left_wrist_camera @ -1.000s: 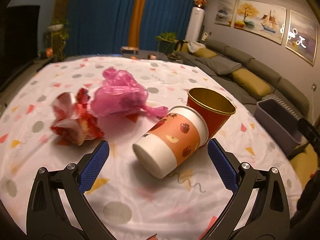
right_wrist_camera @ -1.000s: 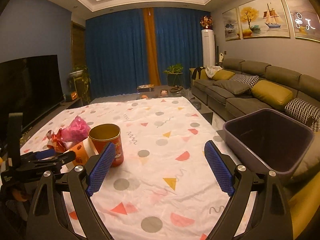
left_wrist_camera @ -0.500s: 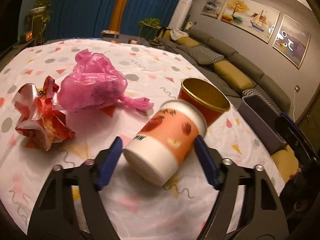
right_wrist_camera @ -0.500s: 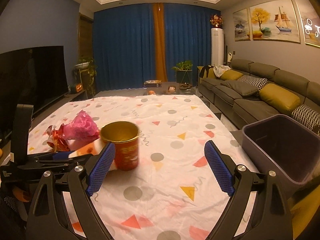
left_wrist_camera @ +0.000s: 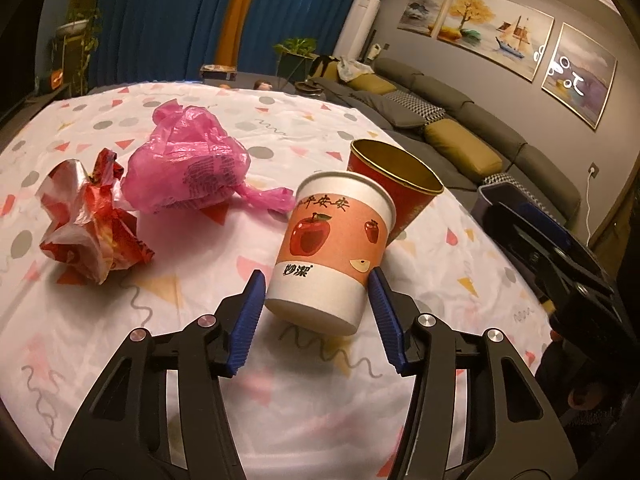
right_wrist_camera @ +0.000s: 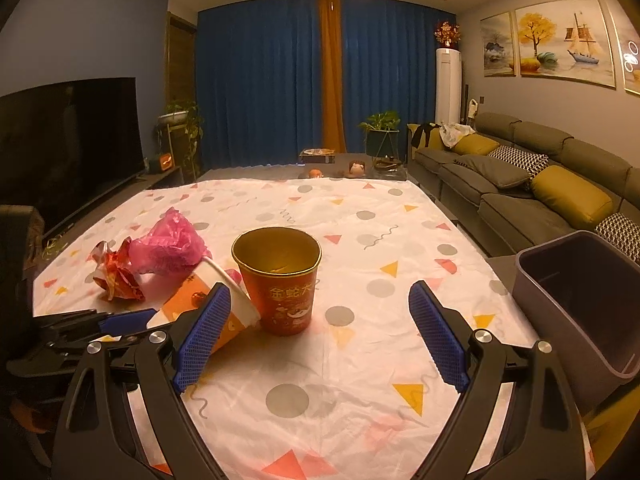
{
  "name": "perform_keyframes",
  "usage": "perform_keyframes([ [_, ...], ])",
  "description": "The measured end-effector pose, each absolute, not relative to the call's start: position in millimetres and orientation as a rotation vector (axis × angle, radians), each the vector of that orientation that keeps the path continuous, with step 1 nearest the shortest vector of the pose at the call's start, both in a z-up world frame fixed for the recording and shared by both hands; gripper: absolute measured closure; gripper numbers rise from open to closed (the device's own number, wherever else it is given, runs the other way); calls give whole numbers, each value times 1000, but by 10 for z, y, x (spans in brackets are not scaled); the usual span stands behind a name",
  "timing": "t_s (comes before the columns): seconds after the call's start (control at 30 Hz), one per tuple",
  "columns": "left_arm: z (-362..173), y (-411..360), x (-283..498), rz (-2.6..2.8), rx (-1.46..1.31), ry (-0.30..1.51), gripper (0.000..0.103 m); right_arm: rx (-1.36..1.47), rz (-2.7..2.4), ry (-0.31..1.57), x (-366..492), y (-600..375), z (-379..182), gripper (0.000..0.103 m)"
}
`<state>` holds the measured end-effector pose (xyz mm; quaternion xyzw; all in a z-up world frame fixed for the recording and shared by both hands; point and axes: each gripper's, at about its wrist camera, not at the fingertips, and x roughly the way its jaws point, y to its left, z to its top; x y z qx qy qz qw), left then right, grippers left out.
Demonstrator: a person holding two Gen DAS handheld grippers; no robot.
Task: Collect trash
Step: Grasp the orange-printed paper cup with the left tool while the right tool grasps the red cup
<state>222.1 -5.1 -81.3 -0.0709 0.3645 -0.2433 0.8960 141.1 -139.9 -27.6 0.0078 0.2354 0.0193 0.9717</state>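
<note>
Left tool (left_wrist_camera: 316, 304) closing round tilted white-and-orange apple-print paper cup (left_wrist_camera: 332, 252).

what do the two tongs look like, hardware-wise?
Both match: the left tongs and right tongs have black angular frames with open cutouts, silver round screw heads at the pivots, and long blue pads with a fine ribbed grid texture. No cables, markings or sleeves visible.
</note>
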Motion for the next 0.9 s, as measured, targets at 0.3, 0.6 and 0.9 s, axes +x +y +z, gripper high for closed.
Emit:
perform_keyframes([
  [0.3,-714,101,2133,-430,-166,714,53,18,50,474,1531,-1361,-266,15],
  [0.6,-653,236,2107,-401,-193,695,53,6,88,484,1780,-1204,-276,15],
  [0.9,-679,331,2143,-374,-225,706,53,-5,106,532,2052,-1094,-408,15],
])
